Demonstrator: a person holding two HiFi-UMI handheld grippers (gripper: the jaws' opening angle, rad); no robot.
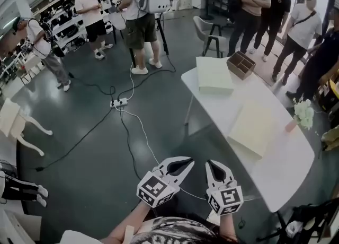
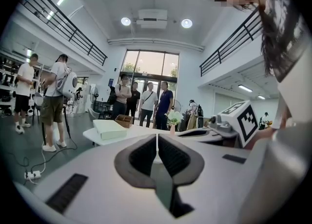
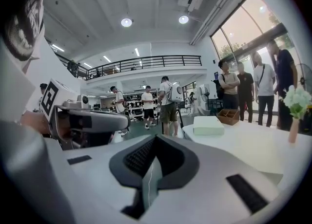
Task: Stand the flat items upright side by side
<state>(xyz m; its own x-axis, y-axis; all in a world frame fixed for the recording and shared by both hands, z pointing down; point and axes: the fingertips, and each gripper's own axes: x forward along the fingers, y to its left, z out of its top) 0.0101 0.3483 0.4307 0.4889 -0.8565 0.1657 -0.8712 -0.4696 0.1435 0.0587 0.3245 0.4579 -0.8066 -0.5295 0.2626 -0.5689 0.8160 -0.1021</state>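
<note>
Left tool (image 1: 186, 162) and right tool (image 1: 216, 166) pressed together and empty, we stand short of the desk (image 1: 286, 168), where the near item (image 1: 253, 128) and far item (image 1: 213, 74) lie flat and well apart; prying at an edge could push one off or into the flowers (image 1: 303, 114).

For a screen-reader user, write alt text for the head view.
The left gripper and right gripper, fingers shut and empty, hover short of a white table bearing two flat pale boxes, a wooden organizer and a flower vase. Bystanders stand beyond.
</note>
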